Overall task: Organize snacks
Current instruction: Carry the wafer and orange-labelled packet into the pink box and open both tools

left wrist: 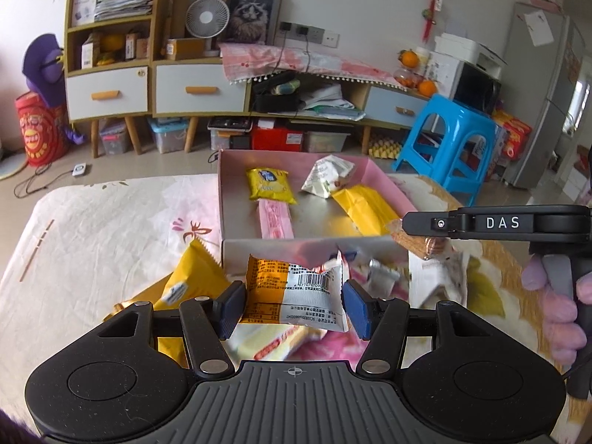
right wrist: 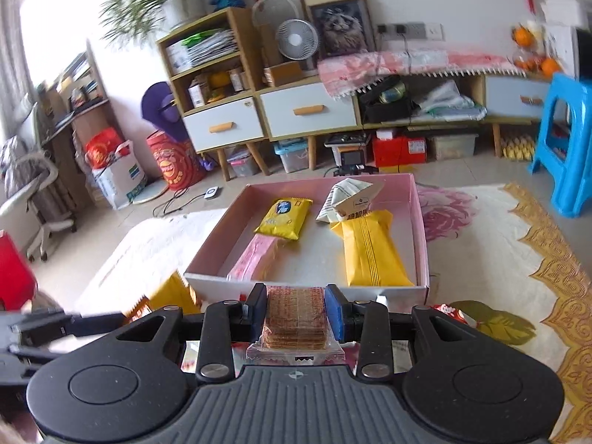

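Right wrist: claw [right wrist: 295, 312] near, perhaps touching, box edge [right wrist: 307, 284].

Home living room: cabinets [left wrist: 155, 85], fridge [left wrist: 544, 85]

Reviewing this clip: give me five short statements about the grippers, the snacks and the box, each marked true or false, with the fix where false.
1. The right gripper is shut on a clear-wrapped cracker pack. True.
2. The left gripper is empty. False: an orange and white snack packet sits between its fingers.
3. The pink box holds several snacks. True.
4. A long yellow packet lies in the box. True.
5. The cracker pack already lies inside the box. False: it is held at the box's near wall, outside it.
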`<state>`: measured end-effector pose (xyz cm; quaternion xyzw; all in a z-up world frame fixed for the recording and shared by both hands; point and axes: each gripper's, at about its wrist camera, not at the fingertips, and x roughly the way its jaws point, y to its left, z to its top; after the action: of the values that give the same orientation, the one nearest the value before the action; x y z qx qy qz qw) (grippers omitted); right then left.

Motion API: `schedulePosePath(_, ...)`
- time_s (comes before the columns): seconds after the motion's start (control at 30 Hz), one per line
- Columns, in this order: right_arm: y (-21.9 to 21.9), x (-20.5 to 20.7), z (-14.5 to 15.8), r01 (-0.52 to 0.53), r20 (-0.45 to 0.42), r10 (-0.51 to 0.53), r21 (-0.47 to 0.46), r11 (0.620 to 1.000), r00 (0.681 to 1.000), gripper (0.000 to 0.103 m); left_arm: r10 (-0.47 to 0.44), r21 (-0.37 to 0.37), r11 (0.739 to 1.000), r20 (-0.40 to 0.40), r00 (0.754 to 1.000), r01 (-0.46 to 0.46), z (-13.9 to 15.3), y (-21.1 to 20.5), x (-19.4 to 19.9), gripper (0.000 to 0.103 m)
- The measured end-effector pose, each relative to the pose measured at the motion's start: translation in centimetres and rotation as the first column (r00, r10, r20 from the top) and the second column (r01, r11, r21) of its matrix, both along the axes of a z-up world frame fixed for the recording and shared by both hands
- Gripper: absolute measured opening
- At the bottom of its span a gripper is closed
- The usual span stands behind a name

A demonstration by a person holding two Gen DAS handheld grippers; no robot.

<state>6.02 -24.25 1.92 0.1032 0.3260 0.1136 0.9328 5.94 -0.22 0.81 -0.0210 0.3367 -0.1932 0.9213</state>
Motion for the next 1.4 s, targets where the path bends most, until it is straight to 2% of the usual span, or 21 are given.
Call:
schedulePosePath(0.27, -1.1, 3.4, -0.3, 0.124, -0.067, -0.116, 0.142, 0.982, 0.991, 0.025, 0.054, -0.086, 0.995, -0.04, 0.998, -0.057, -0.1, -1.7, 3.0, 0.056)
schedulePosePath(0.47, -1.0, 5.4, -0.9, 0.19, -0.112, -0.168, 0.23, 0.954, 0.979, 0.025, 0.035, -0.038, 0.999, -0.039, 0.999, -0.037, -0.8, -3.7, 6.1, 0.056)
schedulePosePath(0.7, -1.4, 7.6, -2.5, 0.191, -0.154, -0.157, 0.24, 0.952, 0.975, 0.025, -0.036, -0.007, 0.999, -0.072, 0.997, 0.035, -2.2, -5.3, 9.7, 0.056)
schedulePosePath(0.83, -1.6, 8.1, -3.4, 0.204, -0.17, -0.171, 0.201, 0.958, 0.97, 0.025, -0.071, 0.023, 0.997, -0.083, 0.994, 0.073, -3.1, -6.2, 10.8, 0.056)
schedulePosePath(1.0, -2.0, 8.6, -3.8, 0.217, -0.177, -0.185, 0.189, 0.958, 0.967, 0.025, -0.071, 0.057, 0.995, -0.087, 0.994, 0.077, -3.8, -6.6, 12.0, 0.056)
schedulePosePath(1.2, -2.1, 8.9, -3.9, 0.219, -0.166, -0.191, 0.166, 0.961, 0.967, 0.025, -0.069, 0.127, 0.989, -0.055, 0.996, 0.075, -4.1, -7.1, 12.4, 0.057)
schedulePosePath(1.4, -1.8, 9.1, -4.0, 0.212, -0.165, -0.187, 0.149, 0.966, 0.968, 0.027, -0.088, 0.128, 0.987, -0.06, 0.994, 0.095, -3.9, -7.2, 12.4, 0.061)
